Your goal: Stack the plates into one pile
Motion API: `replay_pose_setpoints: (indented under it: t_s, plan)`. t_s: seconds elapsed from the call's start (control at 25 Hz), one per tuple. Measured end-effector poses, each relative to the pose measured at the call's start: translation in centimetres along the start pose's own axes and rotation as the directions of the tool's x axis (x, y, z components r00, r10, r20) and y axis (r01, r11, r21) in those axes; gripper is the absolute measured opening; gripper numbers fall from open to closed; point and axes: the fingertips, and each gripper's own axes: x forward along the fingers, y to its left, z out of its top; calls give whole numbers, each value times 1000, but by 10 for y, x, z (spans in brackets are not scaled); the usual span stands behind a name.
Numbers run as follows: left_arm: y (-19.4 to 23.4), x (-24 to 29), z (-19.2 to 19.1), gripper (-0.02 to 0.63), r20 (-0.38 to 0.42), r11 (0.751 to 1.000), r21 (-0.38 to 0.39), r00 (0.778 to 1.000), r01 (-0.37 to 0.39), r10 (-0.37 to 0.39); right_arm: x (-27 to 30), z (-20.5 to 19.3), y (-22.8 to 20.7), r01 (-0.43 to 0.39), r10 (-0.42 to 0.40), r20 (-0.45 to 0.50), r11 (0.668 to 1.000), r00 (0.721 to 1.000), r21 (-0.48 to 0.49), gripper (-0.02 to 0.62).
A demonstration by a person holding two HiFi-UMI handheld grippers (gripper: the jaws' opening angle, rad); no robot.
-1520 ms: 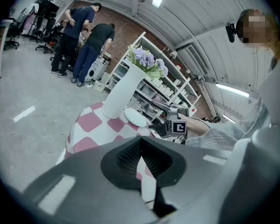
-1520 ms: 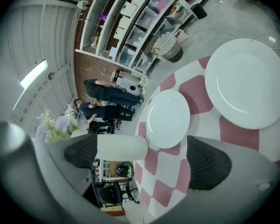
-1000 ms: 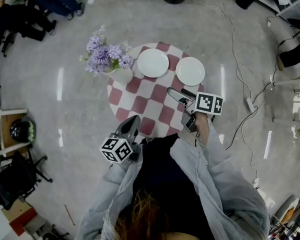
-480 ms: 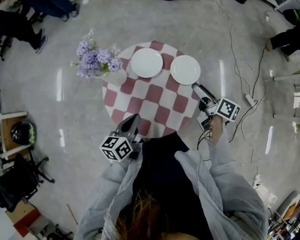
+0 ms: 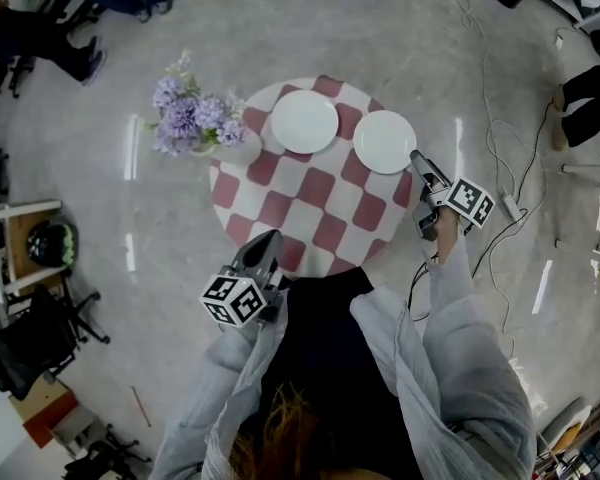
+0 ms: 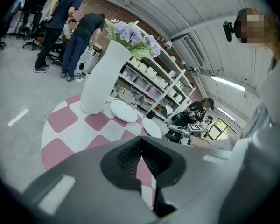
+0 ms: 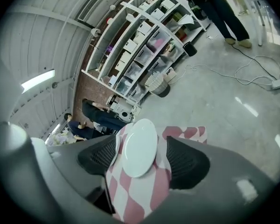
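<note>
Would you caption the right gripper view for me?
Right gripper, jaws just narrowed, grips nothing, aimed at a plate on the table.

Left plate (image 5: 304,121) and right plate (image 5: 384,141) are seen lying apart on the checkered bench (image 5: 310,200), vase of purple flowers (image 5: 195,123) set alongside.

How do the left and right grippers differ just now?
The left gripper is shut and empty; the right gripper is open, its jaws having just been closing, with the right plate lined up between them, ungripped. The left gripper sits at the table's near edge, the right gripper at its right side. Both face the table.
</note>
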Motion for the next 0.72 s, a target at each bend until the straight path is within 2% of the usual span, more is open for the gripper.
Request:
replay_pose_setpoints:
  t_s: [0.16,0.4,0.48,0.56,0.72]
  plan:
    - [8,-5,-1,11,4,999,-19,999,-38,38,23,7,-9,22,-23,-26,999,999,-24,310]
    - [17,-9,-1,11,15,997,-45,998,-66,67,46,10,-25,96,-98,-45,994,994,-44,219]
    - [18,-12,-1,11,21,996,-52,997,-68,69,48,7,-30,115,-118,-52,992,992,-50,164]
    - [20,-14,0,11,26,996,-53,997,-69,70,47,6,-32,141,-143,-40,988,989,-67,65]
    - [23,-17,0,11,26,996,-54,997,-70,72,43,8,-28,156,-158,-12,983,987,-91,54]
